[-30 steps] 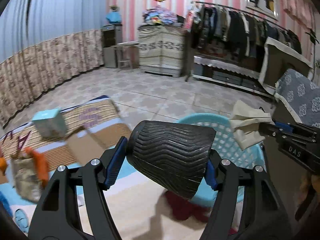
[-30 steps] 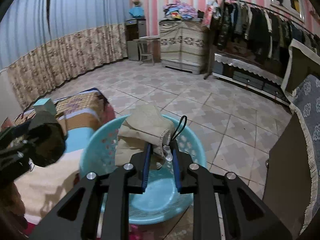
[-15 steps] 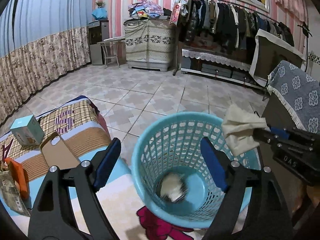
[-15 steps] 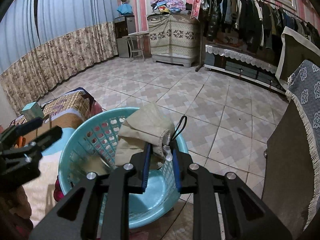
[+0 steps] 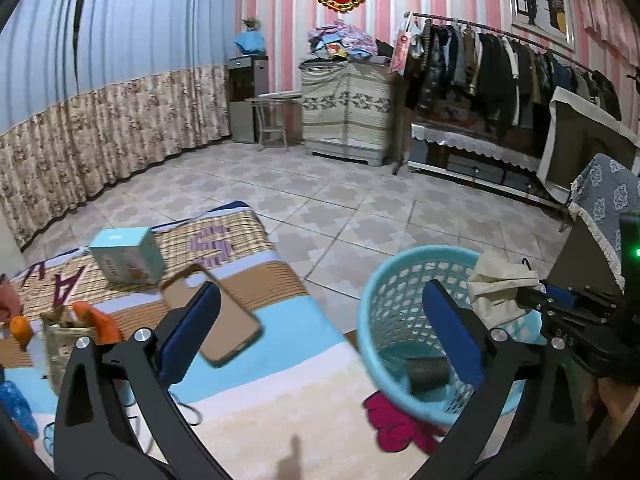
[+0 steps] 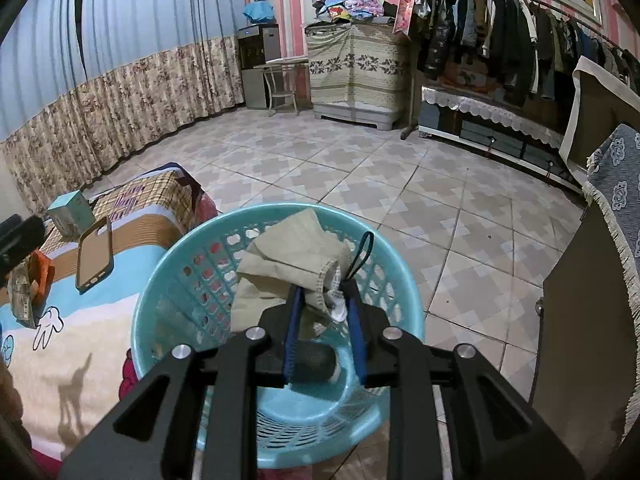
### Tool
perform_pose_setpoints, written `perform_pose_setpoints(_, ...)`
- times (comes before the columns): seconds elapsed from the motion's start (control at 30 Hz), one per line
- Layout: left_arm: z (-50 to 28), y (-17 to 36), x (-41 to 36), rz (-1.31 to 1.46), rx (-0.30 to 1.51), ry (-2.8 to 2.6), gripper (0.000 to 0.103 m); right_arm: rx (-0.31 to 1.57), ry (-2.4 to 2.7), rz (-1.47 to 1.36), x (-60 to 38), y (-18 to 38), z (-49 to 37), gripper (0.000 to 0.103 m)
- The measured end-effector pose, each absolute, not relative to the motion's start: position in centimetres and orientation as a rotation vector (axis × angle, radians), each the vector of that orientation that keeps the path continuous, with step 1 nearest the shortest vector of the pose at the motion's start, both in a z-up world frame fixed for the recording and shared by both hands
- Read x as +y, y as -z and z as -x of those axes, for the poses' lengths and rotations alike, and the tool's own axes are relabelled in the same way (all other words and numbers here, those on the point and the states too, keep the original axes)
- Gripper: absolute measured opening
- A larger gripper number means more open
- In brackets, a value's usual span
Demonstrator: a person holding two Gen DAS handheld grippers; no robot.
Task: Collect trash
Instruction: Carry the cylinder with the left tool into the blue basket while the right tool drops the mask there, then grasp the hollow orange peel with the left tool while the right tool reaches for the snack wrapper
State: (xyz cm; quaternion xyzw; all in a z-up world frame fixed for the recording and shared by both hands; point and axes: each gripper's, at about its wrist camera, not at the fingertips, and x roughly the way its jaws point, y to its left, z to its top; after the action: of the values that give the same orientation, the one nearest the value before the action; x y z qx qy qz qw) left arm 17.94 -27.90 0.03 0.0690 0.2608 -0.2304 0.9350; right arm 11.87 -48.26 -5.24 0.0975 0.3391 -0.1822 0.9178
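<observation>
Trash is split between two places: a dark ribbed roll (image 5: 427, 372) lies on the bottom of the turquoise basket (image 5: 384, 280), and a crumpled beige face mask (image 6: 296, 264) hangs in my right tongs (image 6: 325, 312) right above the basket's opening. The blue pads pinch the mask's lower edge, its black ear loop (image 6: 362, 254) curling up beside the right pad, and the jaws are just starting to ease apart with the mask between them. From my left view the mask (image 5: 500, 292) sits over the basket's far rim, held by the right tongs (image 5: 532, 300) coming in from the side.

My left tongs (image 5: 320, 332) are empty and opening to their widest, with nothing between the blue pads. Through the gap I see the bed's striped cartoon blanket (image 5: 240, 400) and part of the basket. On the blanket lie a brown phone case (image 5: 224, 320), a pale blue box (image 5: 126, 254) behind it, and a small pile of wrappers with orange pieces (image 5: 68, 328) near the left edge. The basket stands on the tiled floor (image 6: 360, 176), close against the bed.
</observation>
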Motion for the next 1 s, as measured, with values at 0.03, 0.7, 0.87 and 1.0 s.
perform_pose_setpoints(0.03, -17.9, -0.1, -27.5, -0.143, 0.530, 0.465, 0.097, 0.699, 0.378, -0.197, -48.1, 5.3, -12.1, 0.026)
perform_pose_setpoints(0.7, -16.0, -1.3, -13.6, -0.103, 0.509, 0.279, 0.098, 0.588, 0.413, -0.190, -43.2, 2.7, -10.8, 0.092)
perform_pose_setpoints(0.87, -15.3, -1.2, -7.8, -0.099, 0.521, 0.189, 0.098, 0.523, 0.361, -0.168, -38.3, 1.2, -10.3, 0.094)
perform_pose_setpoints(1.0, -14.9, -0.7, -2.4, -0.086, 0.544, 0.107, 0.098, 0.467, 0.308, -0.152, -33.8, 0.5, -10.3, 0.098)
